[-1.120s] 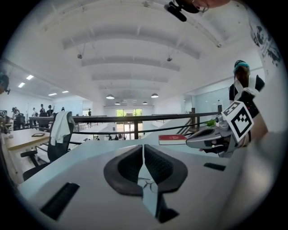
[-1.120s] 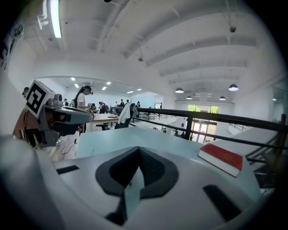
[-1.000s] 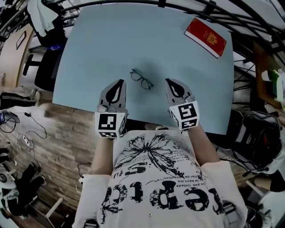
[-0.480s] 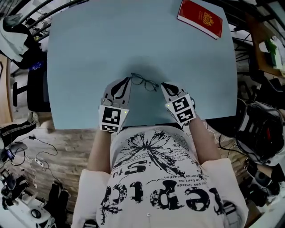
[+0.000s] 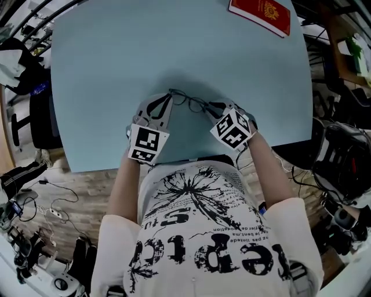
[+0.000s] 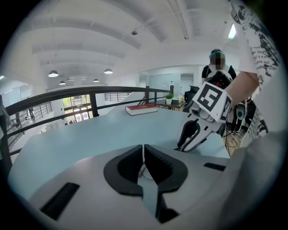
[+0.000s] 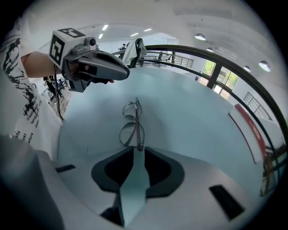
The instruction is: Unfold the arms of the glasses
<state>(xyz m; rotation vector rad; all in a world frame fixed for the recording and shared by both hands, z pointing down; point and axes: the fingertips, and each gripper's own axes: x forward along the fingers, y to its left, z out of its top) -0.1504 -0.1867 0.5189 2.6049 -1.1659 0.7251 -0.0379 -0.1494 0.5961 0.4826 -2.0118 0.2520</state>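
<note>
A pair of thin dark-framed glasses (image 5: pixel 186 100) lies folded on the light blue table (image 5: pixel 116 58). My left gripper (image 5: pixel 168 97) is shut, with its tips at the left end of the glasses; a bit of frame wire (image 6: pixel 142 170) shows just behind its closed jaws (image 6: pixel 143 147). My right gripper (image 5: pixel 213 107) is at the right end, pointing steeply down. Its jaws are opening, and the glasses' end (image 7: pixel 131 130) sits at their mouth (image 7: pixel 136 149) without being pressed. Each gripper shows in the other's view: the left gripper (image 7: pixel 128 74) and the right gripper (image 6: pixel 180 148).
A red book (image 5: pixel 261 13) lies at the far right corner of the table, also in the left gripper view (image 6: pixel 141 109) as a red book. Chairs, cables and gear crowd the floor around the table. The near edge runs just below my grippers.
Both grippers have moved forward and down from the near edge to the two ends of the glasses. The glasses have stayed where they were on the table.
</note>
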